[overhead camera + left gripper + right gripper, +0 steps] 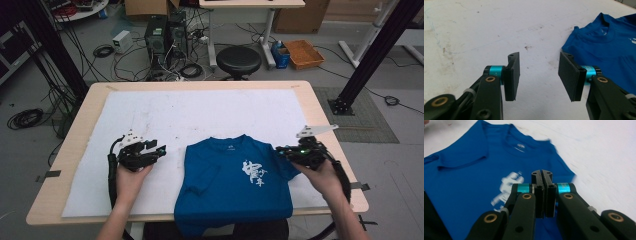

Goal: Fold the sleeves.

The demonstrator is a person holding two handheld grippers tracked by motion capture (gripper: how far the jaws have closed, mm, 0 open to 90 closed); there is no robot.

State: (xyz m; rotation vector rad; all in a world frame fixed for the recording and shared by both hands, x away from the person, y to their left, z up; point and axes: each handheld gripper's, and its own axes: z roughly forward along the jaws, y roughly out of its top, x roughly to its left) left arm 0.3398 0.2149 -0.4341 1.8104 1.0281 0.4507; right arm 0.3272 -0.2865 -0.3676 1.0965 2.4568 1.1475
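The right claw [541,178], jaws together and apparently empty, sits over the shirt's [235,185] right sleeve edge, while the left claw [539,75], jaws wide, hovers beside the other sleeve.

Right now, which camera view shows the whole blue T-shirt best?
The high view: the blue T-shirt lies flat there, from collar to the hem at the table's near edge. The left gripper view shows its collar and one shoulder; the right gripper view shows its upper part, blurred.
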